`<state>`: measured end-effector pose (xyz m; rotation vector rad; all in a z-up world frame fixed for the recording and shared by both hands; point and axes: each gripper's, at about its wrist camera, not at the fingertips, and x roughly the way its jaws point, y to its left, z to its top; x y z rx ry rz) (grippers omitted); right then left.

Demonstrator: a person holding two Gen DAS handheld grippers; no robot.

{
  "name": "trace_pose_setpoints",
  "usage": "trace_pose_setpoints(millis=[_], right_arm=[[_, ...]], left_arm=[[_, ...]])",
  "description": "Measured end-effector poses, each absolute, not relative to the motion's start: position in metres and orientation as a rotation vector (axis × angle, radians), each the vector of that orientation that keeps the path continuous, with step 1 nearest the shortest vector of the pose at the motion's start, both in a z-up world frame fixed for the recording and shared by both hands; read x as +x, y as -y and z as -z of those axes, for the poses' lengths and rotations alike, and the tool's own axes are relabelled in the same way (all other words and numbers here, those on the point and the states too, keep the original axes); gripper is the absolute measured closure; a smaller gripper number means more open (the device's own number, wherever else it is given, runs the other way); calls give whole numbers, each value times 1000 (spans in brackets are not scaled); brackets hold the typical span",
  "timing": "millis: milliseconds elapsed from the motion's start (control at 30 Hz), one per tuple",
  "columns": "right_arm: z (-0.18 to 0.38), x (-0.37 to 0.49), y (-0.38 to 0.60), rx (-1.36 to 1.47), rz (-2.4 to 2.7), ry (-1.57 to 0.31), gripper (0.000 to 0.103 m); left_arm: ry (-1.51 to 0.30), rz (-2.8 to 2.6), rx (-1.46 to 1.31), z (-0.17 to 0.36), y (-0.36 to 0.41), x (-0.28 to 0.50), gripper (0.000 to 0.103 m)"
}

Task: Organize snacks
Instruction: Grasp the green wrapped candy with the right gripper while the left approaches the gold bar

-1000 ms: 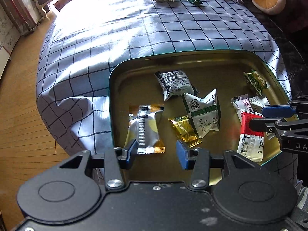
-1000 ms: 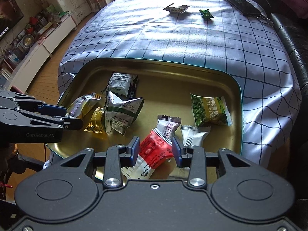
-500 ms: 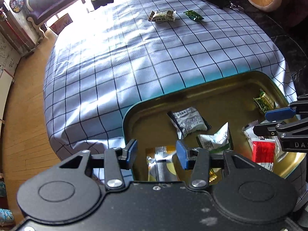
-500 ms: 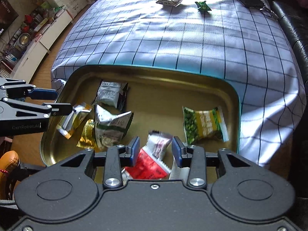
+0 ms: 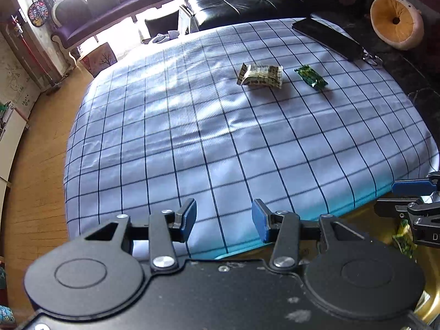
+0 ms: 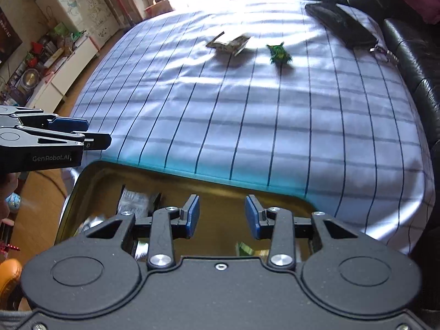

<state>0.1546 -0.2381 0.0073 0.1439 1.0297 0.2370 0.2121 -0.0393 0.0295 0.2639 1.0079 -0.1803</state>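
Two snack packets lie far out on the checked tablecloth: a crumpled beige-and-dark packet and a small green packet to its right. A gold tray with a teal rim sits at the near edge, holding several packets, mostly hidden under the gripper bodies. My left gripper hangs open over the cloth just past the tray's rim, nothing between its blue pads. My right gripper is open and empty over the tray's far part. Each gripper shows in the other's view, the right gripper and the left gripper.
A long black case with a metal clasp lies at the far right of the table. A black leather sofa runs along the right and back. A round yellow cushion sits beyond the table. Wooden floor lies to the left.
Both grippers have moved forward, away from the tray's middle toward the far packets. The tray has slid down to the bottom of both views. Neither pair of jaws has changed its width.
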Motion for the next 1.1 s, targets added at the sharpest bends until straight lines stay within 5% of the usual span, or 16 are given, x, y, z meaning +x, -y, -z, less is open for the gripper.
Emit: trace_pose_setpoints(millis=[1100], right_arm=[[43, 299, 254, 43, -61, -609, 55]], left_arm=[[-896, 90, 114, 35, 89, 387, 53]])
